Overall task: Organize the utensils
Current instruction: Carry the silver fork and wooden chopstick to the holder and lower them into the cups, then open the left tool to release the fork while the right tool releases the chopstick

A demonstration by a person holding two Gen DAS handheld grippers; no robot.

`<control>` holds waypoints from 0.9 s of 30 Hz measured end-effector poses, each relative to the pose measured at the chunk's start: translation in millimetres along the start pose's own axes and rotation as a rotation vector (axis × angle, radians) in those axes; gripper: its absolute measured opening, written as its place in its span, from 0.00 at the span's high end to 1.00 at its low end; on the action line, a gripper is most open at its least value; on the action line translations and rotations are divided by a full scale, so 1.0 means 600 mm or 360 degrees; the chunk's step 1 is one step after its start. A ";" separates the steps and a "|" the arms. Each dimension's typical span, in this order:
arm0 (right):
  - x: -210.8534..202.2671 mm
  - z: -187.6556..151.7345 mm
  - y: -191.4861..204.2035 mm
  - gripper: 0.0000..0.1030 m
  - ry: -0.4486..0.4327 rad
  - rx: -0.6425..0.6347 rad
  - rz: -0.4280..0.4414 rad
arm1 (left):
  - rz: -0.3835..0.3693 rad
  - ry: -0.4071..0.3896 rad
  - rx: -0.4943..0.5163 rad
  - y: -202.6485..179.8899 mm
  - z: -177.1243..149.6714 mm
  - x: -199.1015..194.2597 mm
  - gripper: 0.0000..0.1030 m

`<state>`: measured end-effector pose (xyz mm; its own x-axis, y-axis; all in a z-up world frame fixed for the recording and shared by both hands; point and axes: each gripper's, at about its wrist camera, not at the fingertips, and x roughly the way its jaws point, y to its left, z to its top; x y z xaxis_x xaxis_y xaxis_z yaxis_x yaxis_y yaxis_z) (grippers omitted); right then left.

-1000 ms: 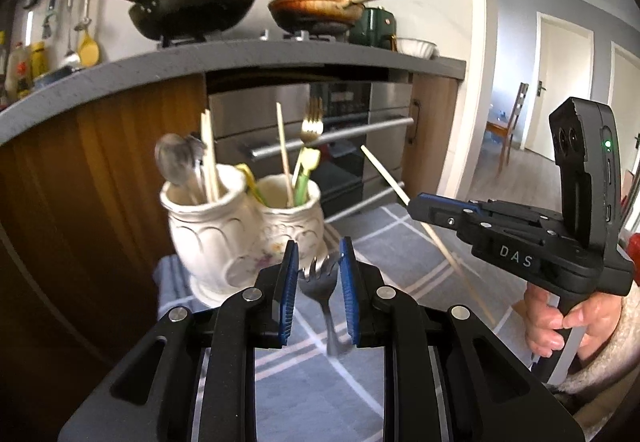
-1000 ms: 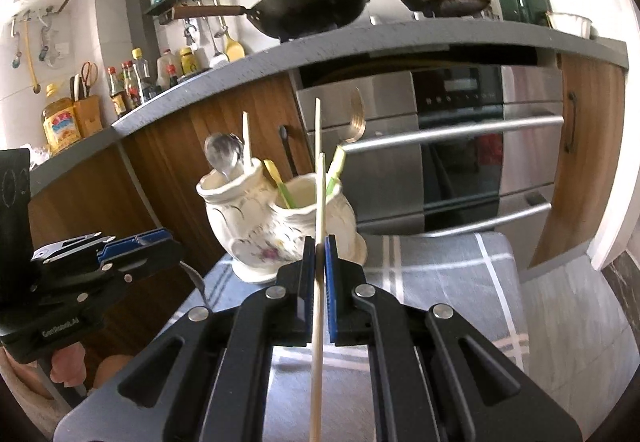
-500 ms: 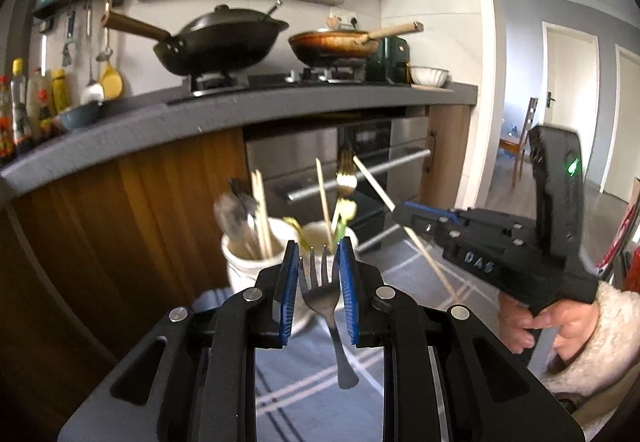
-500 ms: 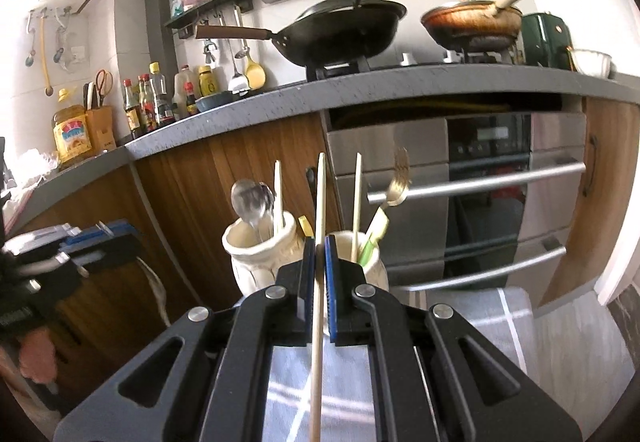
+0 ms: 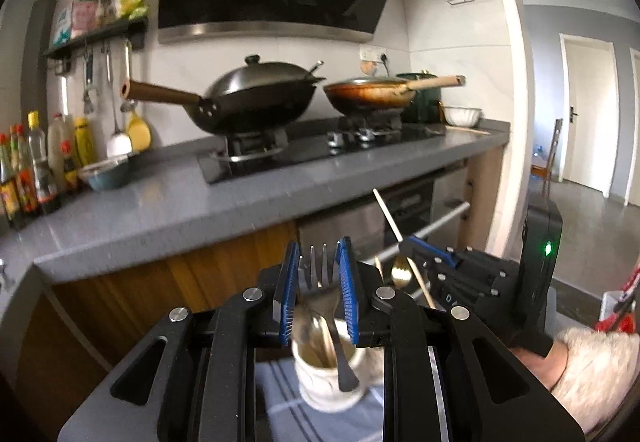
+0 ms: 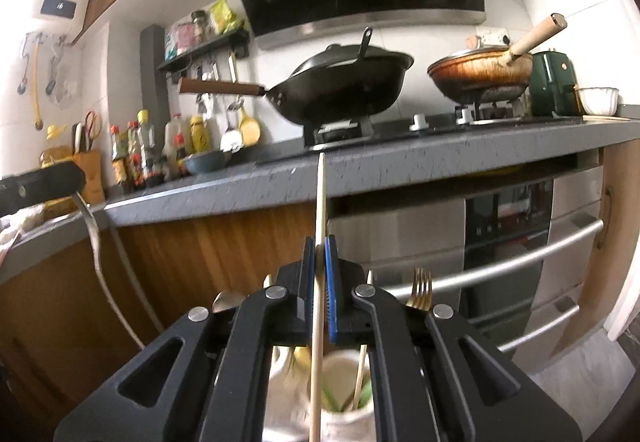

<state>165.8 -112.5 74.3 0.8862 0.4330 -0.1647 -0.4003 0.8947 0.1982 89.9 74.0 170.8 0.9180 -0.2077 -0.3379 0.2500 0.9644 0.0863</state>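
Since earlier: both grippers rose, holders sank low in view | left gripper (image 5: 319,284) clamps steel fork (image 5: 325,306), tines at 12 o'clock, above ceramic holder (image 5: 320,382) | right gripper (image 6: 320,282) pinches wooden chopstick (image 6: 319,262) over second holder (image 6: 344,414) | handling: fork stiff, slick, grip neck; chopstick light, pivots easily, grip mid-shaft.

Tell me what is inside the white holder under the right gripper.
The white holder shows a wooden chopstick and green handles leaning inside. The right gripper and its held chopstick cover part of the mouth; the bottom is hidden.
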 end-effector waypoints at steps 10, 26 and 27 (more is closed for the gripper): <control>0.086 -0.037 -0.022 0.95 -0.0103 -0.0008 -0.0090 | 0.0118 0.0094 0.0051 0.011 -0.019 0.108 0.79; 0.102 -0.127 -0.040 0.95 0.0038 -0.0056 -0.0062 | 0.0039 0.0337 0.0012 0.013 -0.122 0.171 0.80; 0.099 -0.131 -0.043 0.95 0.0047 -0.0049 -0.0054 | 0.0035 0.0350 0.0009 0.013 -0.127 0.172 0.80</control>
<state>210.6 -101.1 -16.5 0.8923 0.4052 -0.1992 -0.3778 0.9116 0.1621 163.2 72.3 65.1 0.8341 -0.1454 -0.5322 0.2331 0.9672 0.1010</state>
